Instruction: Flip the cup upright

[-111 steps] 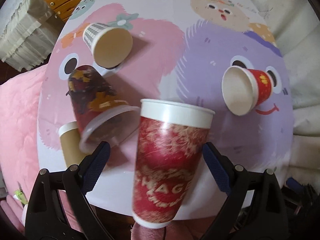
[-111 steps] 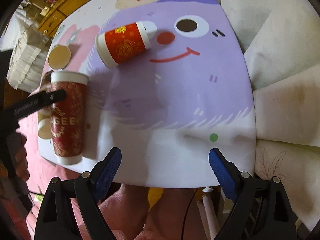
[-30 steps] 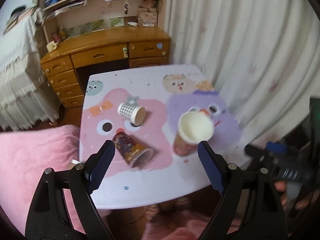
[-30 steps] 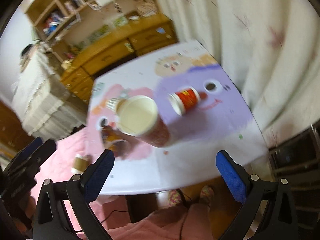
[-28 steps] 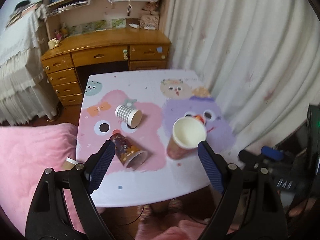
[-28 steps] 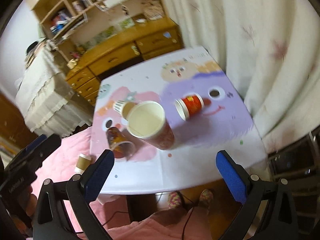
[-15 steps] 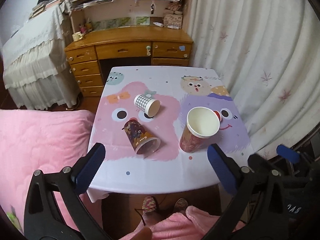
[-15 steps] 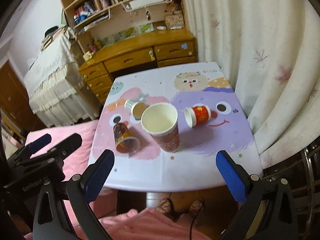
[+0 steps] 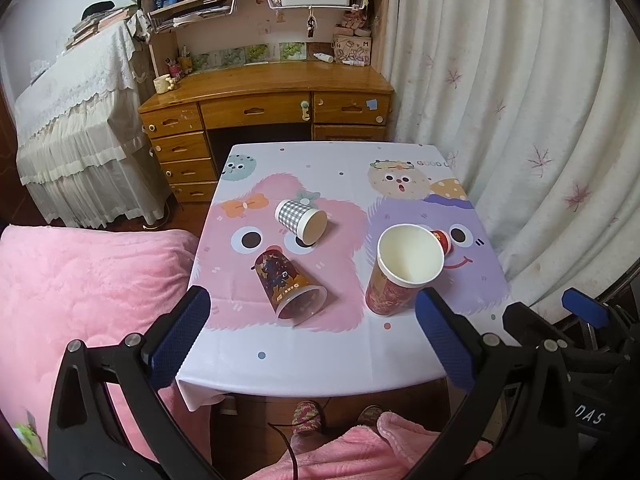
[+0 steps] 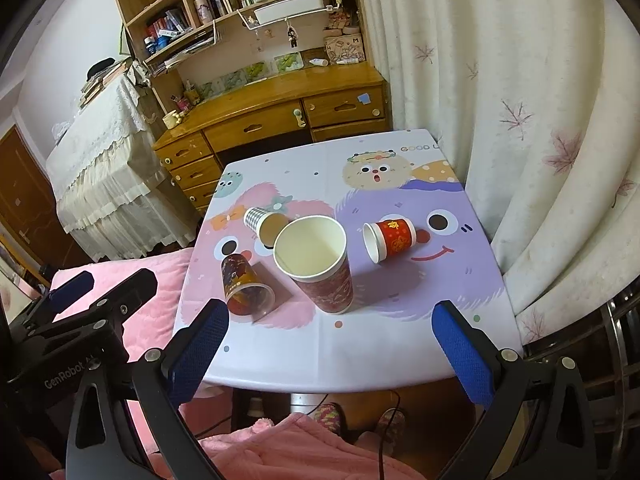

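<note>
Upright on the table (image 9: 320, 364) stood the tall red cup (image 9: 402, 276) (image 10: 320, 270), its white mouth open to the ceiling and its base set on the purple patch of the cartoon cloth, toward the near edge. Nothing was held against it — the left gripper (image 9: 312, 338) was seen well back from the table, jaws spread wide with empty air between the blue pads (image 9: 182, 334). The right gripper (image 10: 330, 344) was likewise held off the near edge, its fingers (image 10: 460, 348) far apart and closed on nothing.

Three other cups were left lying on their sides. From the tall red cup, in the left wrist view, the dark patterned cup (image 9: 288, 286) lay at about nine o'clock, mouth turned to the near edge; the checked cup (image 9: 300, 220) lay at about ten o'clock on the pink patch. The small red cup (image 10: 390, 238) lay at about two o'clock in the right wrist view, its mouth turned toward the tall cup, apart from it. Beyond the table, at twelve o'clock, a wooden desk (image 9: 264, 108) was seen.
</note>
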### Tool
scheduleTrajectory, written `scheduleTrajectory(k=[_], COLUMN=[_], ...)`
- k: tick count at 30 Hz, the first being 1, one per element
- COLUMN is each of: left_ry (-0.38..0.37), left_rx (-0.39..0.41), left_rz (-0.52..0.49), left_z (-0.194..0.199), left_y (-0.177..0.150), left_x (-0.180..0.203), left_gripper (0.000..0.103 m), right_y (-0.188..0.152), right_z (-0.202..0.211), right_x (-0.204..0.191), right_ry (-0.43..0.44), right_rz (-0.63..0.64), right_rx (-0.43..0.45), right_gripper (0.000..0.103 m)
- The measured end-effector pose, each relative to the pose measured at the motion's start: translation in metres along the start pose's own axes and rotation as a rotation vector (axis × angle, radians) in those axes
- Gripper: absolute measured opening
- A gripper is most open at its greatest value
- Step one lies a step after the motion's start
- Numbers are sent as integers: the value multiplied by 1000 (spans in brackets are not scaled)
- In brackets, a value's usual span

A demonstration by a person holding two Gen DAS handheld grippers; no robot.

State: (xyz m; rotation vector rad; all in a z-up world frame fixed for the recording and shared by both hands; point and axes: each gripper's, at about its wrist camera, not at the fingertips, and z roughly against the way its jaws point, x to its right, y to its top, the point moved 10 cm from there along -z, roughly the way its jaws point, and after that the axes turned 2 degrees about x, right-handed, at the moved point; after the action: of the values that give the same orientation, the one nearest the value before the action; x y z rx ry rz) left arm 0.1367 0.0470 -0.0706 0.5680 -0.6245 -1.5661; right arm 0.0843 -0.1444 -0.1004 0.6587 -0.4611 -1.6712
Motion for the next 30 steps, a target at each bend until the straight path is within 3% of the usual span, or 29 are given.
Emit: scheduleTrajectory(k=[30], left_ry=[18], left_rx=[3], left_rz=[4], left_z=[-6], left_y=[5], left_x=[-6], left_gripper=[101], right_y=[15], right_z=[-17], right_x=[-2], right_ry=[-1], right_rz=[2], right_rx=[-4], right_gripper=[103])
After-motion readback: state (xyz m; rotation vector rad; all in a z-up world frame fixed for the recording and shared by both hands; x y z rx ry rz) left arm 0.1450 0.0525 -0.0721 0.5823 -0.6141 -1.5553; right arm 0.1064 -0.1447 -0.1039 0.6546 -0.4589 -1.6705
